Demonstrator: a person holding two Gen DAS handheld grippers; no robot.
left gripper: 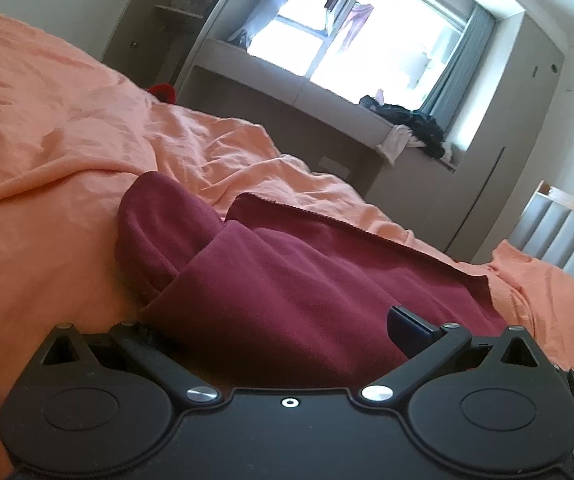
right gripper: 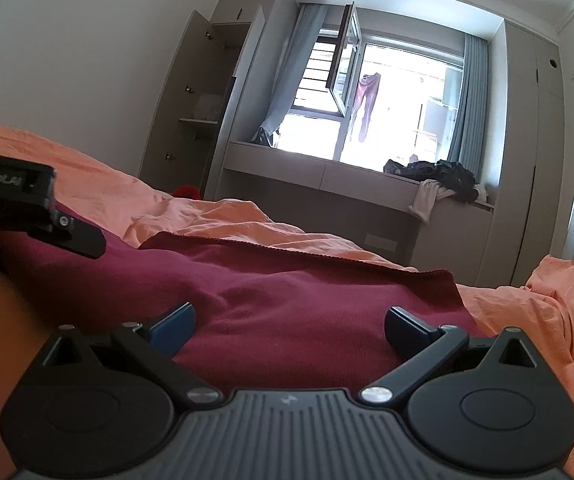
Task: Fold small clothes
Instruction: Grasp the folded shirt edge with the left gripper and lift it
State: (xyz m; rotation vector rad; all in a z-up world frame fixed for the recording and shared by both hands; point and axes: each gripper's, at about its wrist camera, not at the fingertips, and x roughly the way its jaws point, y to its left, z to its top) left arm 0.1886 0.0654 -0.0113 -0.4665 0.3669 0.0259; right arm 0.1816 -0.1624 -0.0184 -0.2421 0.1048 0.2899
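A dark red garment (left gripper: 287,280) lies on the orange bed sheet (left gripper: 47,140), with a folded-over flap at its left. My left gripper (left gripper: 279,332) is open, low over the garment's near edge; its left finger is hidden under the cloth and the right fingertip (left gripper: 407,328) shows. In the right wrist view the same garment (right gripper: 287,288) spreads flat. My right gripper (right gripper: 289,330) is open and empty just above its near edge. The left gripper's body (right gripper: 27,204) shows at the left.
Rumpled orange sheet (right gripper: 547,320) surrounds the garment. A window bench (right gripper: 327,184) with a pile of dark clothes (right gripper: 439,176) stands beyond the bed. An open wardrobe (right gripper: 199,120) is at the back left. A padded headboard (left gripper: 559,232) is at the right.
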